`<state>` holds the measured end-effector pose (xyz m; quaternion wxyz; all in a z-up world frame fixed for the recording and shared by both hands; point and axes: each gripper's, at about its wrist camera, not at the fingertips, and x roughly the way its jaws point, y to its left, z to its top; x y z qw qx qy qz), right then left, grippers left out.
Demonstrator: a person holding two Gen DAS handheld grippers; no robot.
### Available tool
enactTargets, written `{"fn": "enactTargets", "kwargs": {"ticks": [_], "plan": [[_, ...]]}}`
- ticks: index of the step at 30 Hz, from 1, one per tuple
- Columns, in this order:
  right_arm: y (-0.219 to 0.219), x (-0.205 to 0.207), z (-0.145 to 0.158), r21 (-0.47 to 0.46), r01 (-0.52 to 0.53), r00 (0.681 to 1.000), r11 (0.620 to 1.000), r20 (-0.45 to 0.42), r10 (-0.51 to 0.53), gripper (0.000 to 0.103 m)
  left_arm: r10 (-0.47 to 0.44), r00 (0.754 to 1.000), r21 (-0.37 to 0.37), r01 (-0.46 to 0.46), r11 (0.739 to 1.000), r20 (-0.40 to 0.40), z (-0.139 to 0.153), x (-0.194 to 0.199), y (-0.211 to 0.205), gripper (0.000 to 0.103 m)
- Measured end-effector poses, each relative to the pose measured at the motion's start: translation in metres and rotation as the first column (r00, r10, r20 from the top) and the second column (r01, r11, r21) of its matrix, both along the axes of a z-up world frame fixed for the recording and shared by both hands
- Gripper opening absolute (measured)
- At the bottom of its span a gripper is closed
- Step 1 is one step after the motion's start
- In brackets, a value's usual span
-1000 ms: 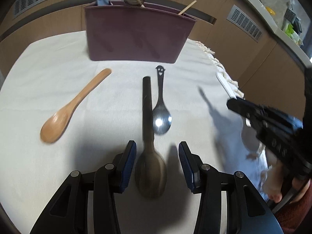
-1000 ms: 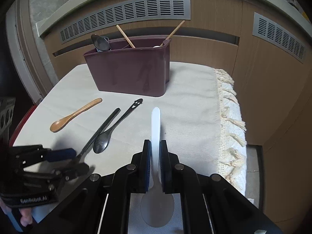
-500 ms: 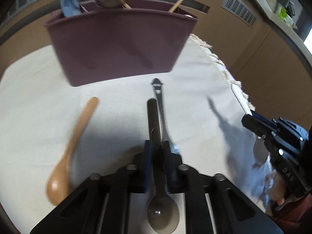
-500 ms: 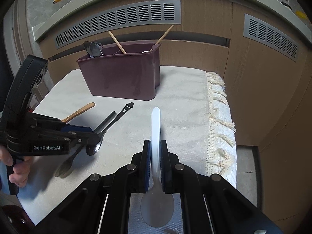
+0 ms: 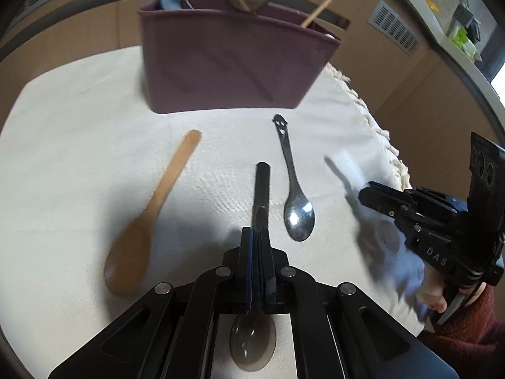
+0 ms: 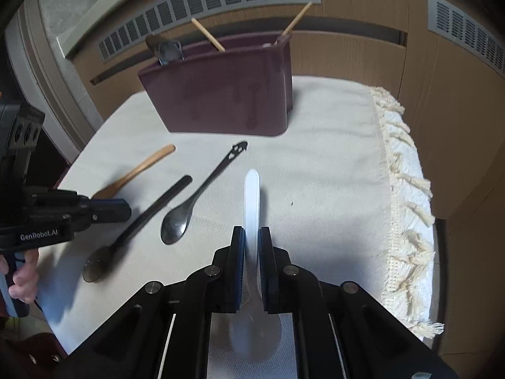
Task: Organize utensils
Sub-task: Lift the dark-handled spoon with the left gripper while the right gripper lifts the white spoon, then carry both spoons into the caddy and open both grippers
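My left gripper (image 5: pixel 256 237) is shut on a dark translucent spoon (image 5: pixel 261 186), handle pointing forward, bowl under the fingers. My right gripper (image 6: pixel 251 237) is shut on a white plastic spoon (image 6: pixel 251 195), held above the cloth. On the cream cloth lie a wooden spoon (image 5: pixel 148 214) and a metal spoon (image 5: pixel 295 195) with a face cut in its handle. The maroon utensil holder (image 5: pixel 233 63) stands at the back with several utensils in it. It also shows in the right wrist view (image 6: pixel 221 94), as do the dark spoon (image 6: pixel 139 221), metal spoon (image 6: pixel 195 199) and wooden spoon (image 6: pixel 135 170).
The cloth's fringed edge (image 6: pixel 407 189) runs along the right side of the table. Wooden cabinet fronts with vent grilles (image 6: pixel 205 15) stand behind the table. The right gripper body shows at the right of the left wrist view (image 5: pixel 442 221).
My left gripper closed on the dark spoon's handle and lifted it. My right gripper stayed shut on the white spoon and moved forward toward the holder.
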<state>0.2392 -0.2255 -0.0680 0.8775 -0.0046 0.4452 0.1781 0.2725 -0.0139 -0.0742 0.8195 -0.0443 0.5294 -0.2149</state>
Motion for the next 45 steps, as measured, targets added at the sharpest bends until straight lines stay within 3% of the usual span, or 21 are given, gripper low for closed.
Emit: {"fn": "enactTargets", "kwargs": {"ticks": [4,7,10,14,17,21,23,30,32,35,40,45], "plan": [[0.006,0.007,-0.009,-0.033,-0.020,0.999,0.999,-0.033,0.019,0.016,-0.040,0.998,0.008,0.040,0.999,0.052,0.009,-0.002,-0.004,0.006],[0.013,0.015,-0.010,-0.065,-0.036,0.999,0.997,-0.012,0.035,0.017,-0.067,0.996,0.042,0.064,0.997,0.066,0.011,-0.004,-0.008,0.008],[0.023,0.021,-0.010,-0.133,-0.040,0.999,0.990,0.011,0.042,0.009,-0.076,0.997,0.068,0.074,0.995,0.028,0.003,0.001,-0.012,0.009],[0.012,0.020,0.005,-0.037,-0.024,0.999,0.999,0.032,0.025,0.009,-0.100,0.995,0.132,0.099,0.986,0.001,-0.003,0.010,-0.022,0.010],[0.004,0.014,0.015,-0.026,0.001,0.998,1.000,0.064,0.001,0.009,-0.141,0.989,0.178,0.146,0.973,-0.037,-0.007,0.018,-0.035,0.015],[0.002,0.005,0.024,-0.021,0.004,0.996,1.000,0.094,-0.002,0.009,-0.208,0.978,0.270,0.209,0.940,-0.034,-0.007,0.017,-0.055,0.021],[-0.001,0.001,0.027,-0.014,0.011,0.993,1.000,0.118,-0.009,0.009,-0.207,0.978,0.277,0.206,0.939,-0.027,-0.006,0.017,-0.058,0.022],[-0.005,-0.005,0.032,0.001,0.037,0.988,0.999,0.148,-0.037,0.009,-0.141,0.990,0.182,0.135,0.974,0.021,-0.007,0.027,-0.054,0.022],[-0.007,-0.007,0.034,0.000,0.048,0.987,0.999,0.152,-0.047,0.009,-0.125,0.992,0.140,0.121,0.983,0.023,-0.007,0.030,-0.048,0.013],[-0.009,-0.012,0.040,0.002,0.056,0.984,0.998,0.167,-0.055,0.009,-0.058,0.998,0.079,0.056,0.995,0.031,-0.004,0.028,-0.031,0.012],[-0.014,-0.020,0.054,0.067,0.038,0.983,0.997,0.179,-0.050,0.009,0.044,0.990,-0.089,-0.032,0.996,0.131,0.032,-0.002,0.002,0.012],[-0.010,-0.022,0.062,0.083,0.038,0.977,0.996,0.206,-0.054,0.009,0.094,0.962,-0.150,-0.057,0.987,0.255,0.068,-0.025,0.013,0.010]]}}
